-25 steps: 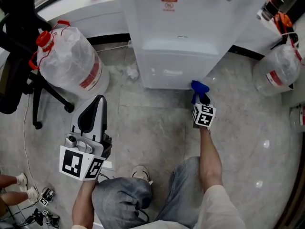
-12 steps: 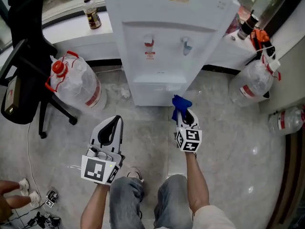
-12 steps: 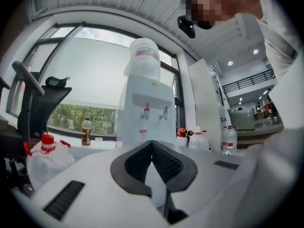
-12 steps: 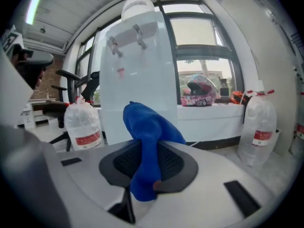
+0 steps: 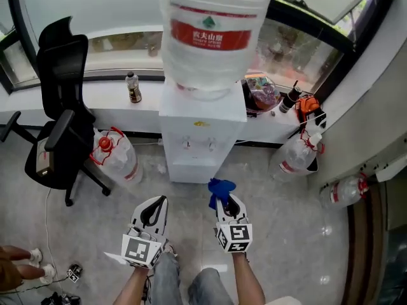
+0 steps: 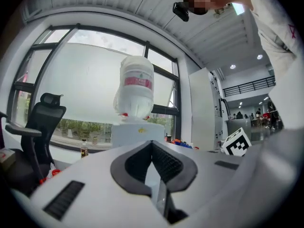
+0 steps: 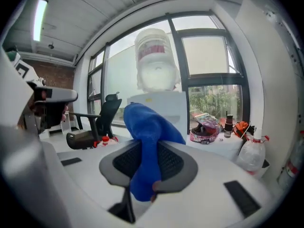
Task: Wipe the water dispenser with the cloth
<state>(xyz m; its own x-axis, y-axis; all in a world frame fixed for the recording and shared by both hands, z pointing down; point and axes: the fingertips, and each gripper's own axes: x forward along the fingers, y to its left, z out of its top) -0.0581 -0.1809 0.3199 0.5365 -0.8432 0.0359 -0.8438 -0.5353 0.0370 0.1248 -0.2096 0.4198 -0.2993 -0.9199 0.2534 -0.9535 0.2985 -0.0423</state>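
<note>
The white water dispenser (image 5: 200, 138) stands against the window ledge with a big clear bottle (image 5: 213, 24) on top; it also shows ahead as the dispenser (image 6: 135, 132) in the left gripper view and the dispenser (image 7: 166, 103) in the right gripper view. My right gripper (image 5: 222, 192) is shut on a blue cloth (image 5: 220, 186), held a short way in front of the dispenser and not touching it. The cloth (image 7: 145, 141) bulges out above the jaws. My left gripper (image 5: 154, 208) is shut and holds nothing, to the left of the right one. In its own view the left gripper (image 6: 153, 163) has its jaws pressed together.
A black office chair (image 5: 60, 107) stands at the left, with a water jug (image 5: 114, 161) on the floor beside the dispenser. Another jug (image 5: 292, 157) and a bottle (image 5: 343, 192) lie at the right. A small bottle (image 5: 132, 86) and a helmet (image 5: 262, 94) sit on the ledge.
The head view has pulled up and back, so the whole dispenser with its bottle shows. My right gripper with the cloth has drawn away from the dispenser's lower front.
</note>
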